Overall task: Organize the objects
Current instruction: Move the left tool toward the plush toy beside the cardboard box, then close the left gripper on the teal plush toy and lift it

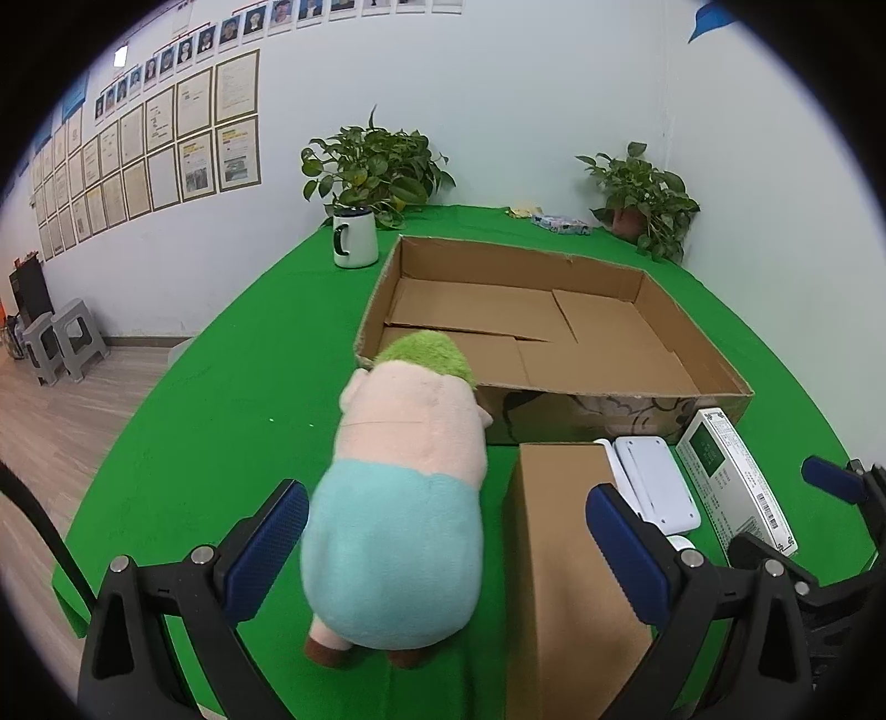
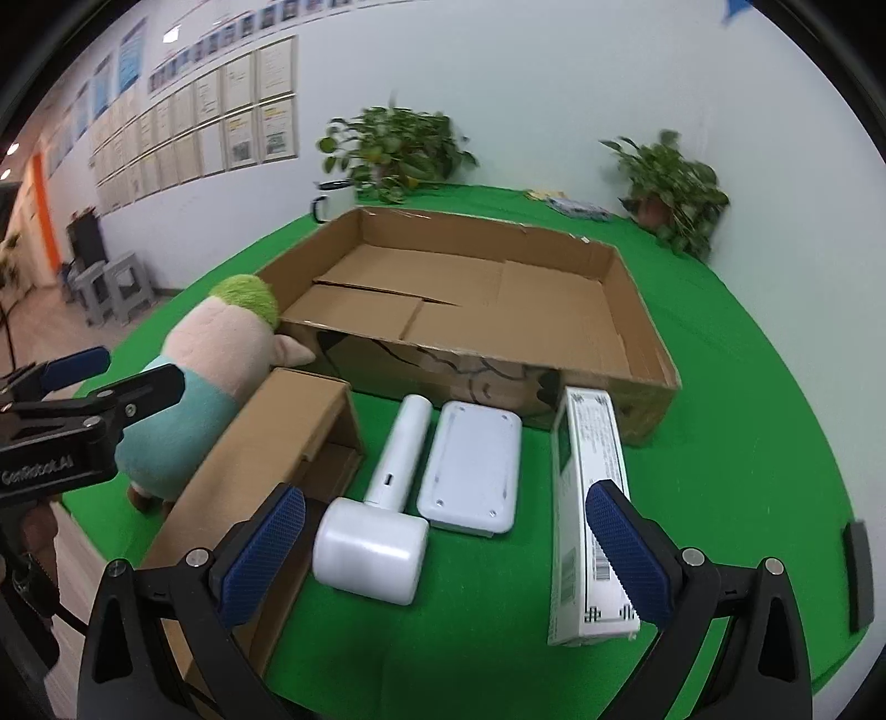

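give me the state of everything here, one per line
left gripper: open, straddling the plush
right gripper: open, holding nothing
plush toy: on the table, head against the tray's corner
large cardboard tray: open-topped, empty
small cardboard box: on its side, open end showing
white handheld device: lying flat
white flat case: lying closed
white carton: lying on its side
mug: upright

Looks like an office or lab demo room. White wall carries rows of framed certificates with staff portrait photos above them. Table has a green cloth, two potted plants at the back, a mug. Grey plastic stools on a wood-look floor.
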A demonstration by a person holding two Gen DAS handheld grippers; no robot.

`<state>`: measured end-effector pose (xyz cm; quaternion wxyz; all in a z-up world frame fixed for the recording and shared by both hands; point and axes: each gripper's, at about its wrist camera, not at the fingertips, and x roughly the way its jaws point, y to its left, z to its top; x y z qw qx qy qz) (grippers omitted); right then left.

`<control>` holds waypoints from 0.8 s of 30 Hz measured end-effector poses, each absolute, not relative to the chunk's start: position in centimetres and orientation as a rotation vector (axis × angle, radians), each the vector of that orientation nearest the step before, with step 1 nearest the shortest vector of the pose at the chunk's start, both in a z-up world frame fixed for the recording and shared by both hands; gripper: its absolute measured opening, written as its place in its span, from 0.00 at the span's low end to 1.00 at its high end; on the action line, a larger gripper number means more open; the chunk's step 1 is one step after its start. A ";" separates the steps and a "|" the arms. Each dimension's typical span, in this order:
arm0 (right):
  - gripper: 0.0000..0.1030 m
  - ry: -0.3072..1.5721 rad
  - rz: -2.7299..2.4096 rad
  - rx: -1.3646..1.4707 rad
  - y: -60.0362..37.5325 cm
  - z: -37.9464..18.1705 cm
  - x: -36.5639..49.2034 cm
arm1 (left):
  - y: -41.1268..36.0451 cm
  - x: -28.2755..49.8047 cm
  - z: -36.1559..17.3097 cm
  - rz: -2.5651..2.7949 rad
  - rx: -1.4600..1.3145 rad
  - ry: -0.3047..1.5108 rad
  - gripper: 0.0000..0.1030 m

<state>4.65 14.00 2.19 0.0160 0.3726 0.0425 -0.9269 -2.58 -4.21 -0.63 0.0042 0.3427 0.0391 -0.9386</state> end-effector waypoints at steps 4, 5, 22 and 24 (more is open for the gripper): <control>0.99 0.114 -2.651 1.018 12.6 5.0 5.5 | -5.8 -2.1 0.4 -2.966 1.042 0.151 0.98; 0.99 0.048 -2.541 0.963 12.5 6.0 5.8 | -6.2 -2.0 0.5 -2.982 1.047 0.153 0.98; 0.99 -0.308 -2.164 1.215 7.4 1.1 -6.2 | -9.8 -4.3 -6.7 -2.981 1.401 0.389 0.75; 0.99 -0.318 -2.131 1.250 6.2 0.8 -7.0 | -9.7 -4.0 -6.6 -2.997 1.387 0.362 0.69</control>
